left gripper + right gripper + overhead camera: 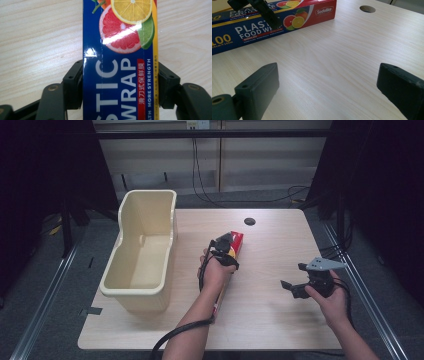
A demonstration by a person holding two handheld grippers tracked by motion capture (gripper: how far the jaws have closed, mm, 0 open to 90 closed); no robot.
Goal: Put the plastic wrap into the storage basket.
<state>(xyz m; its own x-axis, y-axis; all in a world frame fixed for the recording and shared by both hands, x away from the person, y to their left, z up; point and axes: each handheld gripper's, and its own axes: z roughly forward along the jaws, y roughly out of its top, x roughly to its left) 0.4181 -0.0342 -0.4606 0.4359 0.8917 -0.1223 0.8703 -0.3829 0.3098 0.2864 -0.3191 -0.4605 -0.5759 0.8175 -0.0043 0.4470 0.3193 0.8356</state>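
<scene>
A long blue and red plastic food wrap box (pixel 238 240) with citrus pictures lies flat on the wooden table (pixel 280 320) near its middle. My left gripper (pixel 223 246) reaches down over the box's far half. In the left gripper view the box (pixel 120 62) runs between the two black jaws, and each pad presses a long side, so my left gripper (pixel 120 75) is shut on it. My right gripper (pixel 292 276) hovers at the right of the table, jaws wide apart. In the right gripper view my right gripper (pixel 328 82) holds nothing over bare wood, with the box (pixel 262 27) at upper left.
A tall cream plastic bin (pixel 135 300) stands on the table's left side, its inside bare. A round cable hole (pixel 250 221) sits near the far edge, also seen as the hole (pixel 367 9) in the right gripper view. Dark curtains and cables lie beyond the table.
</scene>
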